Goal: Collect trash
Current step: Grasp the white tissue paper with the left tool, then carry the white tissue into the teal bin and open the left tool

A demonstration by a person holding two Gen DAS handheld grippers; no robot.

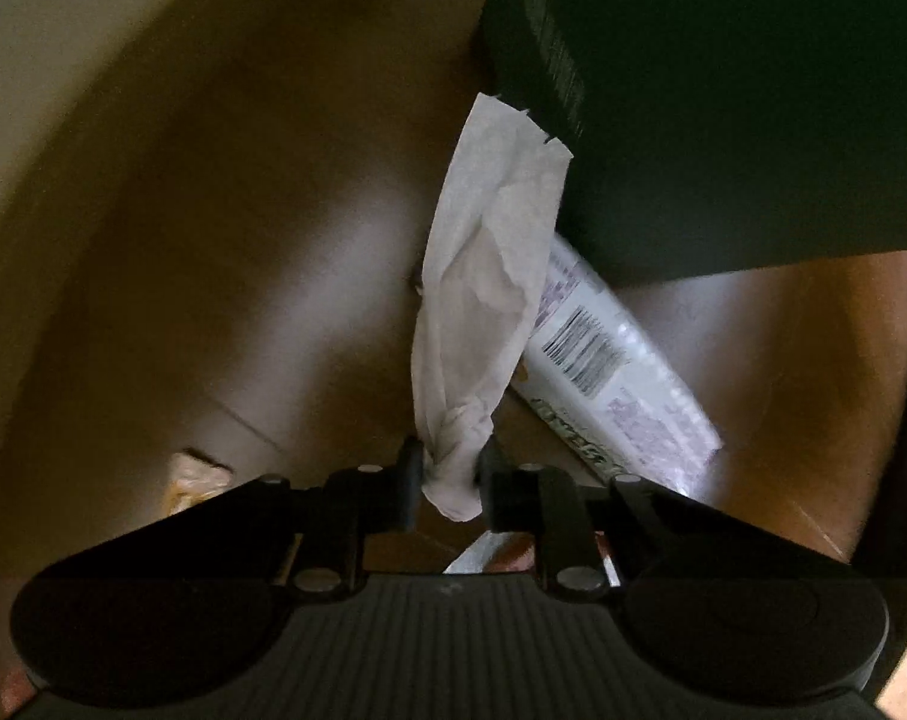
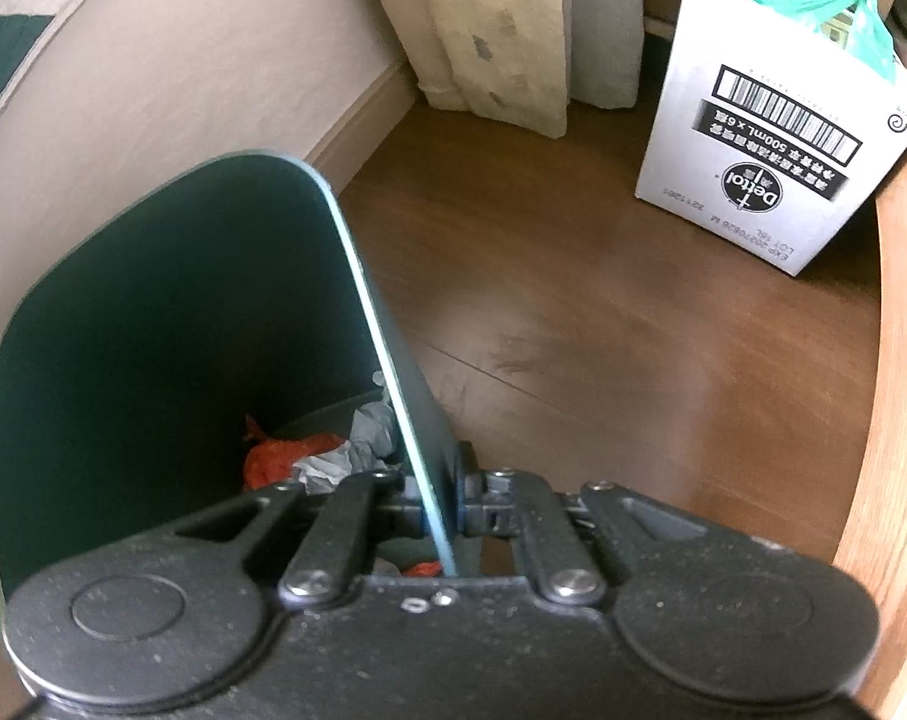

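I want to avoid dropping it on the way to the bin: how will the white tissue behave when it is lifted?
Likely floppy: the white tissue is crumpled and bunches to a thin twist where the left hand-held gripper pinches it. Probably very light, being thin paper. It may tear or slip if snagged, since only one end is held.

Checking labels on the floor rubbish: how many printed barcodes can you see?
2: one on the flat packet behind the tissue, one on the white carton by the curtain. Others may be hidden.

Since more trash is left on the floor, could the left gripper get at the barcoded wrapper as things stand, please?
Probably not yet: the left gripper is shut on the white tissue, which hangs across the barcoded wrapper. Nothing else seems to block it.
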